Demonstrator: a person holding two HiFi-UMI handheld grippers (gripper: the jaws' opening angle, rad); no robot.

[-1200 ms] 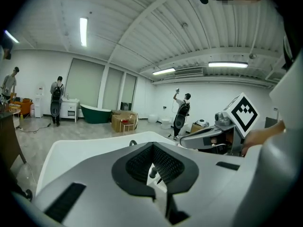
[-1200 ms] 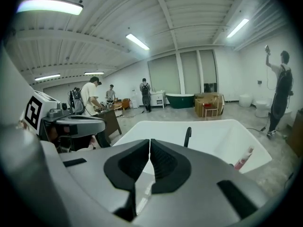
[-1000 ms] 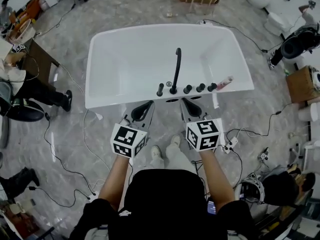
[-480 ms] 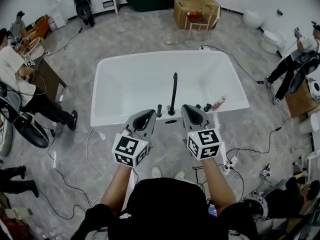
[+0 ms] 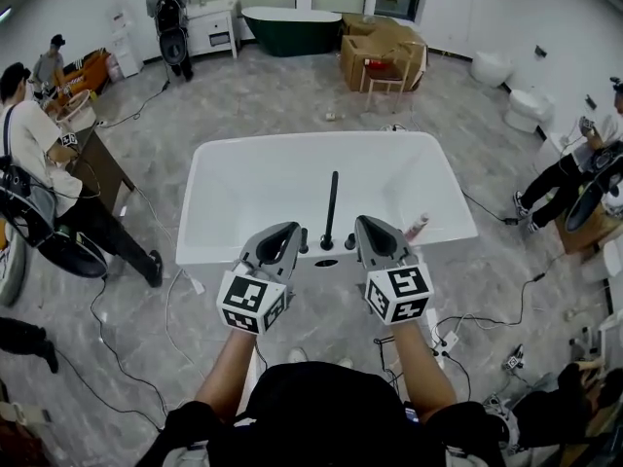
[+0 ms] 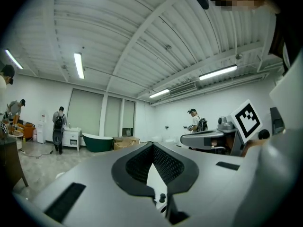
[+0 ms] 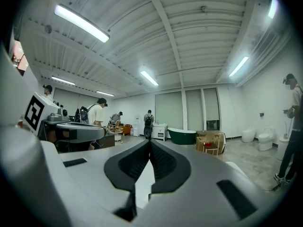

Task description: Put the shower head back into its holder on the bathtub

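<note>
The left claw (image 5: 277, 241) and right claw (image 5: 378, 239), both shut and empty, have risen off the white bathtub (image 5: 209, 251); its slim black shower head (image 5: 332, 202) seemingly sits docked at the near rim.

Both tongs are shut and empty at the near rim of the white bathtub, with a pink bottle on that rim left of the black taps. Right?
Not quite: the pink bottle lies right of the black taps, beside the right tongs, as the head view shows. The rest holds.
</note>
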